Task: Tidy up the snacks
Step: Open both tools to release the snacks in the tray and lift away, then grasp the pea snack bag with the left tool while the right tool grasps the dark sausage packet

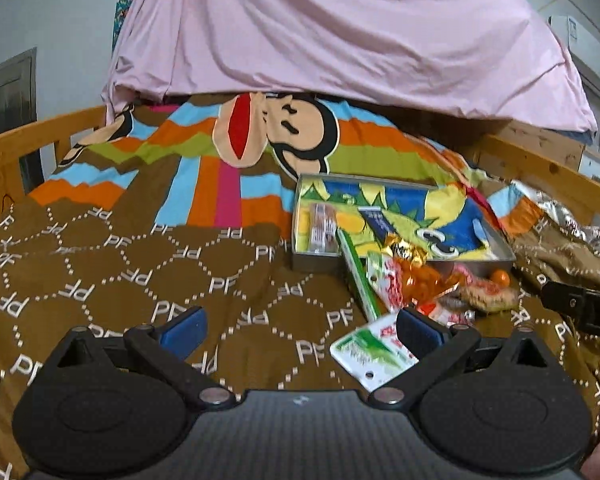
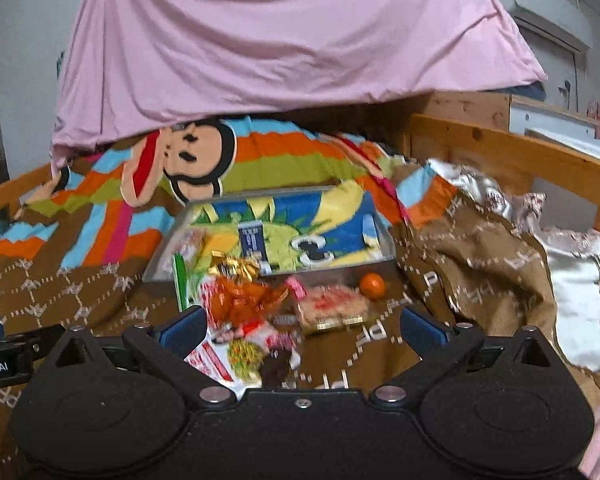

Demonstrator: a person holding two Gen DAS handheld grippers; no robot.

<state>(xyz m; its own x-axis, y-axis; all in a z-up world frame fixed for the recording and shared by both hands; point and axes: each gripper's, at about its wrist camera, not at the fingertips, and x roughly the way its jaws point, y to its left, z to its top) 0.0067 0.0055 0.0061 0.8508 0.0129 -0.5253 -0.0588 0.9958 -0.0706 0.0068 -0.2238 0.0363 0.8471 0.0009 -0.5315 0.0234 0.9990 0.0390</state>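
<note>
A shallow metal tin (image 1: 312,264) with a cartoon-printed bottom lies on the brown blanket; it also shows in the right wrist view (image 2: 160,260). It holds a wrapped bar (image 1: 321,227) and a small dark blue packet (image 1: 377,221). In front of it lies a heap of snacks: a green stick pack (image 1: 358,278), an orange crinkly bag (image 2: 246,300), a gold-wrapped sweet (image 2: 232,266), a cookie pack (image 2: 332,310), a small orange ball (image 2: 372,285). My left gripper (image 1: 300,330) is open, left of the heap, with a white-green packet (image 1: 374,354) by its right finger. My right gripper (image 2: 300,330) is open over the heap's near edge.
The bed has wooden rails (image 1: 24,140) on both sides. A pink sheet (image 1: 340,32) hangs over the far end. A rumpled silver-patterned quilt (image 2: 572,264) lies at the right. The right gripper's body shows at the right edge of the left wrist view (image 1: 580,304).
</note>
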